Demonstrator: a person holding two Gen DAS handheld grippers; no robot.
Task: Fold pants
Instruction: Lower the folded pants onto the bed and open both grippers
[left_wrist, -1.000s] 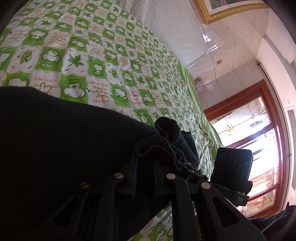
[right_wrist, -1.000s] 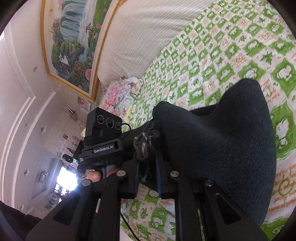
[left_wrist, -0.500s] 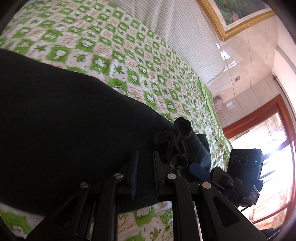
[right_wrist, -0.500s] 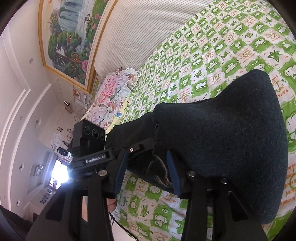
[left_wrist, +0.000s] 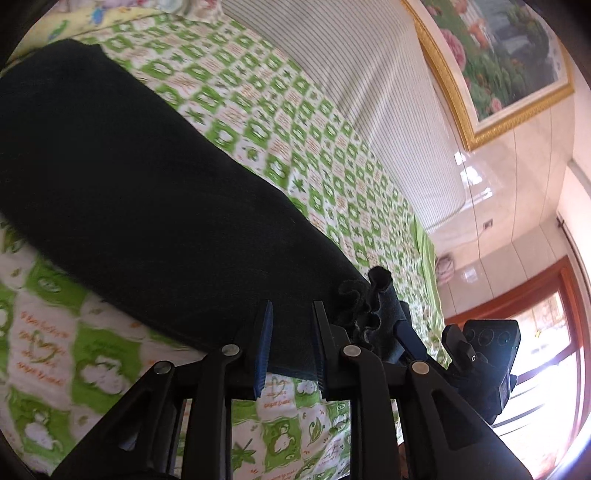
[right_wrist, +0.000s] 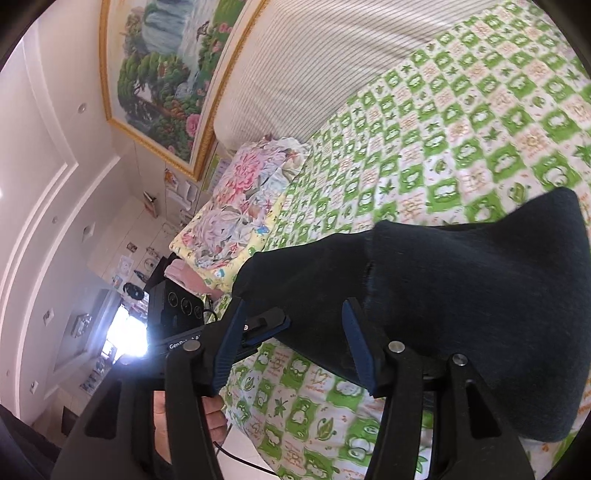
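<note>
Green bedsheet (left_wrist: 303, 155) — pants (left_wrist: 147, 206) folded, far end cut off.

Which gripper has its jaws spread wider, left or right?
The right black two-finger gripper: blue-padded fingers far apart over the dark pants; the left gripper shows a narrower gap.

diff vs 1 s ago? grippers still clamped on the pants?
Both let go. The right gripper opened first and now stands wide; the left gripper has since parted too. The dark pants dropped from their lifted, bunched state to lie on the green checked bedspread. Bedspread and floral pillow unchanged.
</note>
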